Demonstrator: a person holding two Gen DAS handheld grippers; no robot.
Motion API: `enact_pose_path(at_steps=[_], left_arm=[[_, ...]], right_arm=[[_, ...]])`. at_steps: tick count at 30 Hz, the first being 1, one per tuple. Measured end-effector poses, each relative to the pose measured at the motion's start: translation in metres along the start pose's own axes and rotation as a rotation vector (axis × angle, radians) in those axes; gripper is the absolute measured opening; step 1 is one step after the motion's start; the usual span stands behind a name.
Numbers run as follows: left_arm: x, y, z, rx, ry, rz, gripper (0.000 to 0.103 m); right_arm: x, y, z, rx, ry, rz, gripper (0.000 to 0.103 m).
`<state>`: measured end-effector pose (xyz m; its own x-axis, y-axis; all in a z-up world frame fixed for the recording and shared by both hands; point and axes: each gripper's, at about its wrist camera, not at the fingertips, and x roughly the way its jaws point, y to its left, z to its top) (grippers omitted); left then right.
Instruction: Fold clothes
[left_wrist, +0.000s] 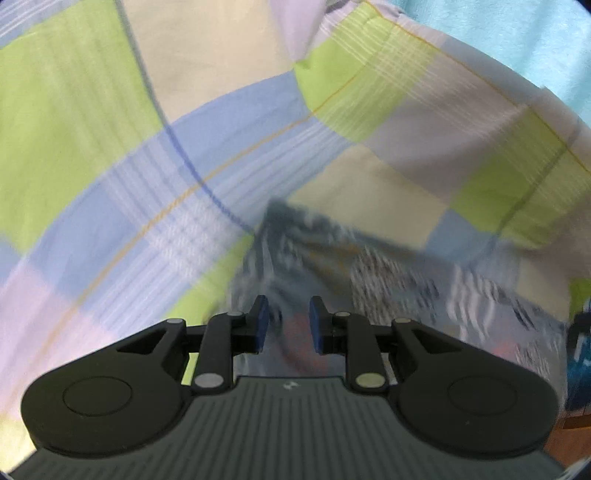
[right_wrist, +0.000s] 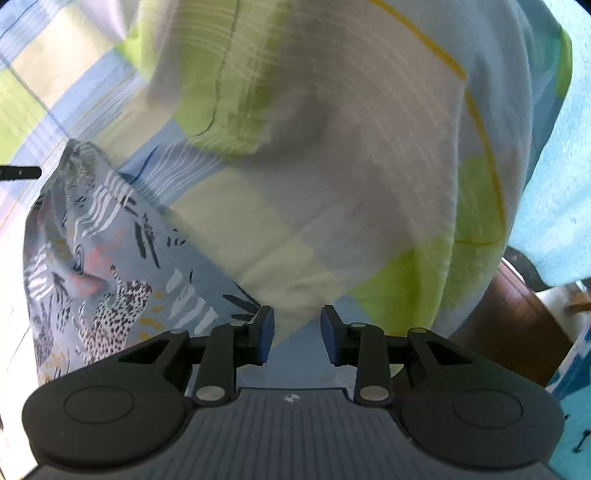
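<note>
We see the garment (right_wrist: 107, 280) as thin blue-grey cloth, printed with leopards, white stripes and pink patches. In the right wrist view it lies crumpled at lower left, its edge ending just beside the left blue pad (right_wrist: 266, 334) of the right claw (right_wrist: 297, 332). That claw stands partly open with nothing between its pads; only bedding shows in the gap.

In the left wrist view the same garment (left_wrist: 369, 273) is motion-blurred, a rumpled wedge spreading from the centre to the lower right. It sits directly ahead of the left claw (left_wrist: 286, 325) and runs under the fingertips. The 2 pads are apart with a moderate gap. Printed cloth shows through the gap, but we cannot tell whether any of it lies between the pads or only beneath.

Under the garment lies a checked sheet (left_wrist: 110, 110), woven cotton look, large squares of lime, pale blue, cream and lilac, crossed by thin orange and dark blue lines. It is folded into soft ridges in the right view (right_wrist: 332, 147).

Beyond the sheet is a fuzzy turquoise blanket (left_wrist: 517, 37), also visible at right (right_wrist: 561, 166). A brown wooden floor (right_wrist: 509, 314) shows at lower right.
</note>
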<state>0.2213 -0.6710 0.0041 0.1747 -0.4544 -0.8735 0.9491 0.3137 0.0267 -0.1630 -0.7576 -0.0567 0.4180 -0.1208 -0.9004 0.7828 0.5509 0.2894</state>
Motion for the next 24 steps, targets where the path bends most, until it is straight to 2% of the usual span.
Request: enact_pose_path(at_steps=[2, 4, 8, 15, 20, 24], left_arm=[[-0.015, -0.005, -0.025, 0.000, -0.004, 0.000, 0.022], [-0.031, -0.009, -0.053, -0.004, -0.009, -0.004, 0.029], [-0.051, -0.023, -0.112, 0.004, 0.016, -0.056, 0.029], [-0.079, -0.051, -0.200, 0.121, -0.042, -0.124, 0.031], [-0.084, -0.068, -0.243, 0.202, -0.120, -0.149, 0.033], [-0.074, -0.072, -0.254, 0.161, -0.191, -0.103, 0.033]], right_arm=[[-0.008, 0.006, -0.003, -0.036, -0.006, 0.009, 0.033], [-0.016, 0.015, -0.008, -0.068, -0.011, 0.021, 0.033], [-0.034, 0.040, -0.025, -0.127, -0.021, 0.040, 0.033], [-0.054, 0.110, -0.082, -0.233, -0.010, 0.083, 0.038], [-0.060, 0.172, -0.134, -0.534, -0.052, 0.075, 0.039], [-0.044, 0.203, -0.177, -0.896, -0.109, 0.088, 0.038]])
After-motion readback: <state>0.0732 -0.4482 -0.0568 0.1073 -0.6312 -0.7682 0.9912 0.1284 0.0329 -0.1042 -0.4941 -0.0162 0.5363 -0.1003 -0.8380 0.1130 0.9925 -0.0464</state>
